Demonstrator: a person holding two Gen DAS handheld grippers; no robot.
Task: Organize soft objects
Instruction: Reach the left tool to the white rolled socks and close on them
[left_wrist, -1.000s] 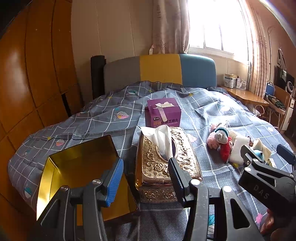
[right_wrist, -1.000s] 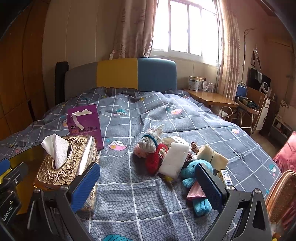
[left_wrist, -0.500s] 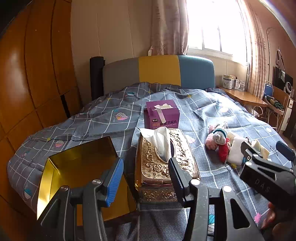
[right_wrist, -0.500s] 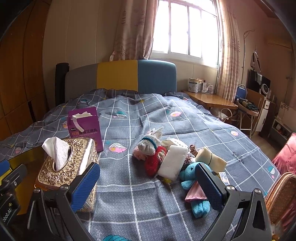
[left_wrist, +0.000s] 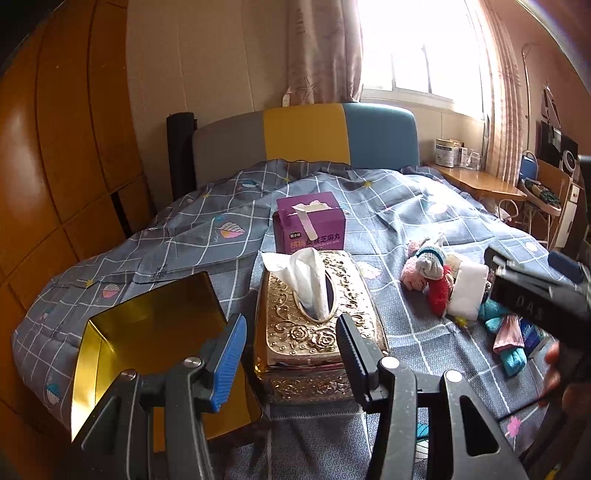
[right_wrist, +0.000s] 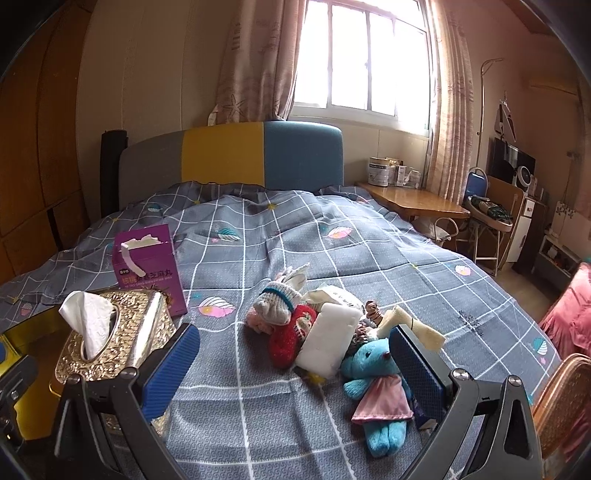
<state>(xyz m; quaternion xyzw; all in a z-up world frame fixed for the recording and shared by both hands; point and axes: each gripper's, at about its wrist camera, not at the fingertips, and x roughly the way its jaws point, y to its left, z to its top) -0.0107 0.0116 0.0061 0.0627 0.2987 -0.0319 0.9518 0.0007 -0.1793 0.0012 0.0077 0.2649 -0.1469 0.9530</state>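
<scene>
Several soft toys (right_wrist: 325, 332) lie heaped, blue bear (right_wrist: 376, 384) nearest.

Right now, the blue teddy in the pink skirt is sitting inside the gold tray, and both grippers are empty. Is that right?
Not quite. The blue teddy lies on the bedspread among the other soft toys, as the right wrist view shows; the gold tray sits on the far side of the tissue box. The left gripper and right gripper are empty.

Soft toys (right_wrist: 325, 343) lie heaped on the bedspread (right_wrist: 295, 236).
</scene>
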